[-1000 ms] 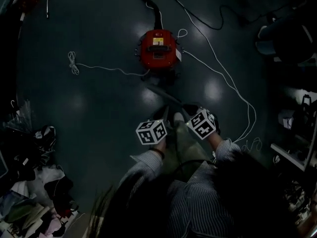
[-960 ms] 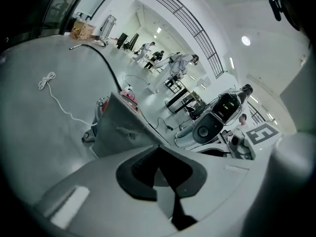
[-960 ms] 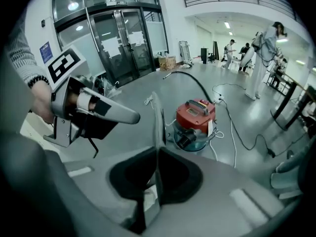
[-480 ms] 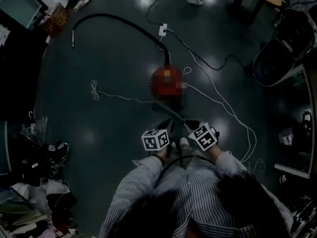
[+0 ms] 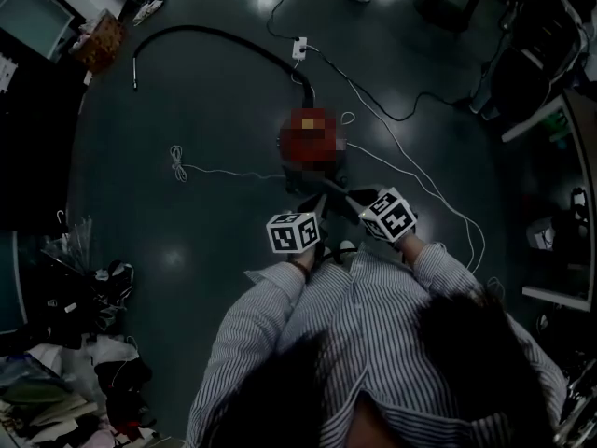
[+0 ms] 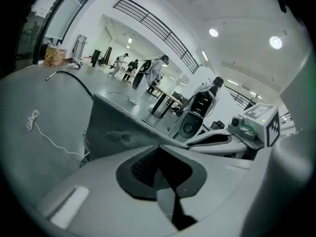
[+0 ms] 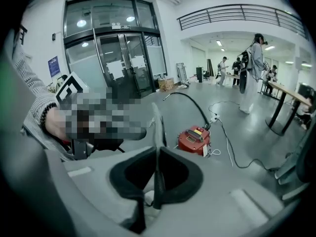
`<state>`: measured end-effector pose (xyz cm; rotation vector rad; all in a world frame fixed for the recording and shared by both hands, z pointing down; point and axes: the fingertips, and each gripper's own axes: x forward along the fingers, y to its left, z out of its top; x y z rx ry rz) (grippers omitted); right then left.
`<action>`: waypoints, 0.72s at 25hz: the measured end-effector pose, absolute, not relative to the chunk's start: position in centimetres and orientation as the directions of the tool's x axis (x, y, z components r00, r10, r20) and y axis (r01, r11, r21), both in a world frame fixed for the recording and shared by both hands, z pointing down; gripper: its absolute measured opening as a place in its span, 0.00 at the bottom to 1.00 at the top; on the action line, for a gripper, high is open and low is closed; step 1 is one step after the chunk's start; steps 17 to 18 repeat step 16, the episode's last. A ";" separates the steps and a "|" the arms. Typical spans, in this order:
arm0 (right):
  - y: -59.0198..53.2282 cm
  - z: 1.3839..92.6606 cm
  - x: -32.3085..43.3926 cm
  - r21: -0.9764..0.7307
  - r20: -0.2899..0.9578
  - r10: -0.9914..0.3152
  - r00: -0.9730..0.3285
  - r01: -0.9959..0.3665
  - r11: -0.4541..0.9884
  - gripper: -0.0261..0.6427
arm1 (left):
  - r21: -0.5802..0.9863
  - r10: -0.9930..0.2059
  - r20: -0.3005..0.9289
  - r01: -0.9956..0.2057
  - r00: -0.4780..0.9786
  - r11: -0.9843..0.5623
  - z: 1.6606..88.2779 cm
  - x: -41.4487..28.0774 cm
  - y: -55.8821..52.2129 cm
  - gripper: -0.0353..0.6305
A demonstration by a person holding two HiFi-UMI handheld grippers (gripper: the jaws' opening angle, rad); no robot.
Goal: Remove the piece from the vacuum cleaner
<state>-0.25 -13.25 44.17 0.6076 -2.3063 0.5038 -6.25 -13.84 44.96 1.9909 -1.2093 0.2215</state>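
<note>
The red vacuum cleaner (image 5: pixel 312 133) sits on the dark floor, and its black hose (image 5: pixel 215 35) curves off to the far left. In front of the person's chest both grippers hold one flat, thin grey piece (image 5: pixel 328 194) above the floor. My left gripper (image 5: pixel 315 213) is shut on its broad face (image 6: pixel 118 127). My right gripper (image 5: pixel 361 202) pinches the same piece, which stands edge-on (image 7: pixel 157 125) between its pads. The vacuum cleaner (image 7: pixel 194 139) lies beyond those jaws, apart from the piece.
White cables (image 5: pixel 420 180) trail over the floor from a power strip (image 5: pixel 298 49). Clothes and clutter (image 5: pixel 84 343) pile up at the lower left. A chair (image 5: pixel 527 59) and shelves stand at the right. People (image 7: pixel 256 63) walk far behind.
The head view has risen and widened, so the vacuum cleaner looks smaller and farther. Both grippers stay close together on the grey piece and have come up toward the chest.
</note>
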 end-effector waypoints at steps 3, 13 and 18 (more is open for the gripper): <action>-13.1 44.5 0.2 -0.198 0.706 -0.278 -0.652 -0.558 0.806 0.07 | 0.528 -0.672 0.509 -0.812 0.538 -0.250 45.1 -5.9 -13.7 0.06; -12.7 44.9 0.2 -0.181 0.717 -0.274 -0.641 -0.550 0.815 0.07 | 0.527 -0.652 0.520 -0.808 0.552 -0.264 45.5 -5.6 -13.5 0.06; -12.7 45.0 -0.1 -0.179 0.718 -0.267 -0.642 -0.542 0.821 0.07 | 0.521 -0.650 0.526 -0.811 0.549 -0.264 45.6 -5.8 -13.6 0.06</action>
